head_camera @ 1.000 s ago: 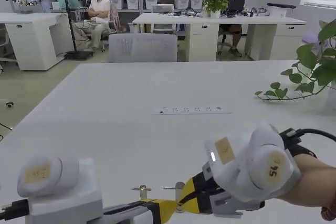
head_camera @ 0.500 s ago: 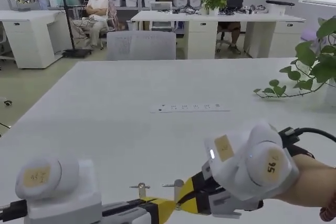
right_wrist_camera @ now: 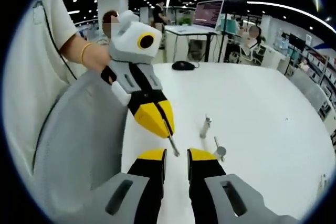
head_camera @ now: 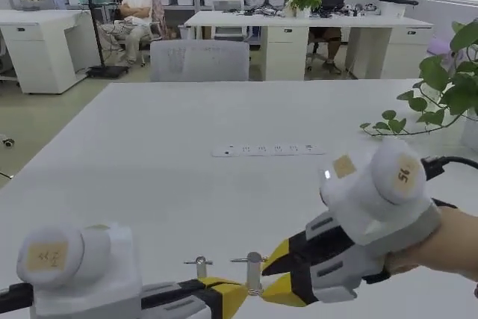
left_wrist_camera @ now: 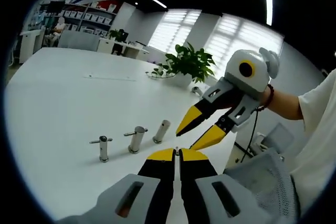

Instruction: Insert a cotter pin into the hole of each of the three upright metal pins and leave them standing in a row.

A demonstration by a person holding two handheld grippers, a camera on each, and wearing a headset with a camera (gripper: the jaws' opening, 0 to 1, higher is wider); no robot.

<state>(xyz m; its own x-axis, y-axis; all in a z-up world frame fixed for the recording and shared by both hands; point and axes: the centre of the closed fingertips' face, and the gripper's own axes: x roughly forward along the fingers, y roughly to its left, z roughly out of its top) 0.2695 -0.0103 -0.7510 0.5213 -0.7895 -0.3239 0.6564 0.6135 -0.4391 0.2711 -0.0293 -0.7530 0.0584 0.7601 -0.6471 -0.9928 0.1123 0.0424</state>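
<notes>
I saw the left gripper (left_wrist_camera: 177, 153) with its jaws pressed together, and the right gripper view showed a thin cotter pin (right_wrist_camera: 172, 144) pinched at their very tips, poking out past the yellow ends. The right gripper (right_wrist_camera: 179, 156) had its jaws spread with nothing between them; its tips hung just beside the free end of that cotter pin, and I could not tell whether they touched it. From the left gripper view the right gripper's jaws opened toward the left gripper's tips, above the white table (left_wrist_camera: 63, 93). Three pins stood in a row on the table just beyond both grippers. The first metal pin (left_wrist_camera: 103, 148) and the second metal pin (left_wrist_camera: 136, 140) each carried a thin cross pin through the head. The third metal pin (left_wrist_camera: 162, 131), nearest the right gripper, showed no cross pin.
</notes>
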